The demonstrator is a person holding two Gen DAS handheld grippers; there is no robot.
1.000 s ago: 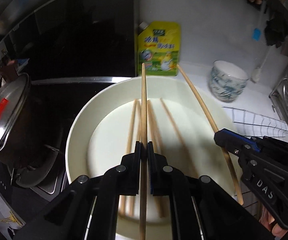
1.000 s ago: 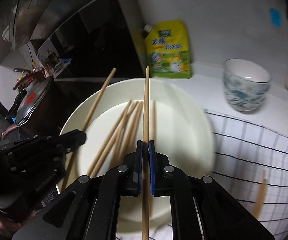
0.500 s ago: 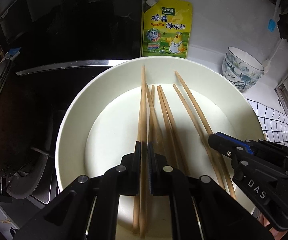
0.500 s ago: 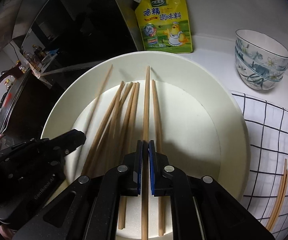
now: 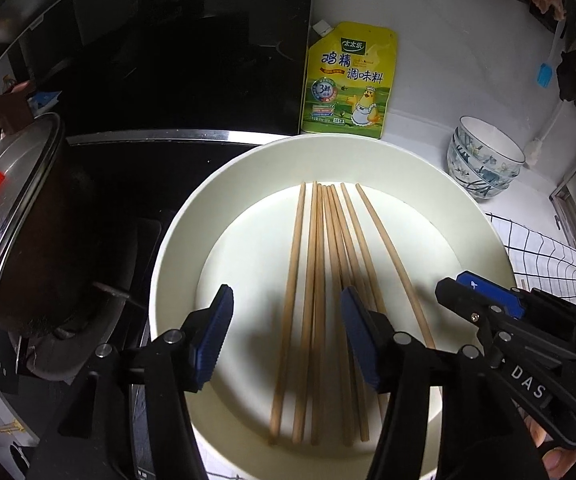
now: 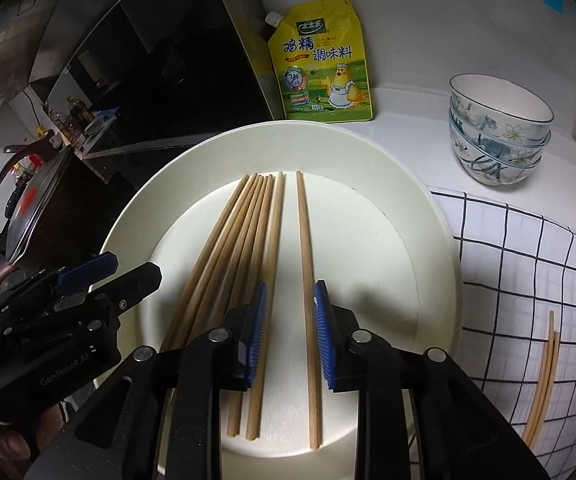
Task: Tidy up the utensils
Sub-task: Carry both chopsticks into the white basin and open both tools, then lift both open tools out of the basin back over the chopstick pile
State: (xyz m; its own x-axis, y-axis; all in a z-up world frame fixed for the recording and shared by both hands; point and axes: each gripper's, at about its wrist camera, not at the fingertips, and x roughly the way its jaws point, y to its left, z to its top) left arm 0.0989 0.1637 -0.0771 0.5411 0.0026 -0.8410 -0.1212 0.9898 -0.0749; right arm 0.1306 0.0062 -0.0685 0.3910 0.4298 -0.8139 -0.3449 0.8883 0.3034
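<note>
Over the near half of the white plate (image 5: 176,264), both tools have just let go. The left gripper (image 5: 286,334) has just been opening and now stands wide, its blue pads clear of the chopsticks (image 5: 316,280) that lie flat beneath the gap; a second ago it pinched one of them. The right gripper (image 6: 288,334) has also been opening, less far, and the single chopstick (image 6: 306,248) it clamped before now lies loose on the plate between its jaws, touched by neither pad as far as I can tell. So both sticks are delivered, and the plate holds a fanned bundle with that one stick lying just apart from it.

Right of the plate, on the checked cloth (image 6: 528,264), two more chopsticks (image 6: 544,380) wait, probably the next pickup. Behind the plate a yellow seasoning pouch (image 6: 322,64) leans on the wall, with stacked floral bowls (image 6: 498,136) to its right. Left of the plate sits a lidded pot (image 5: 4,216). Nothing blocks the way to the cloth except the plate's raised rim.
</note>
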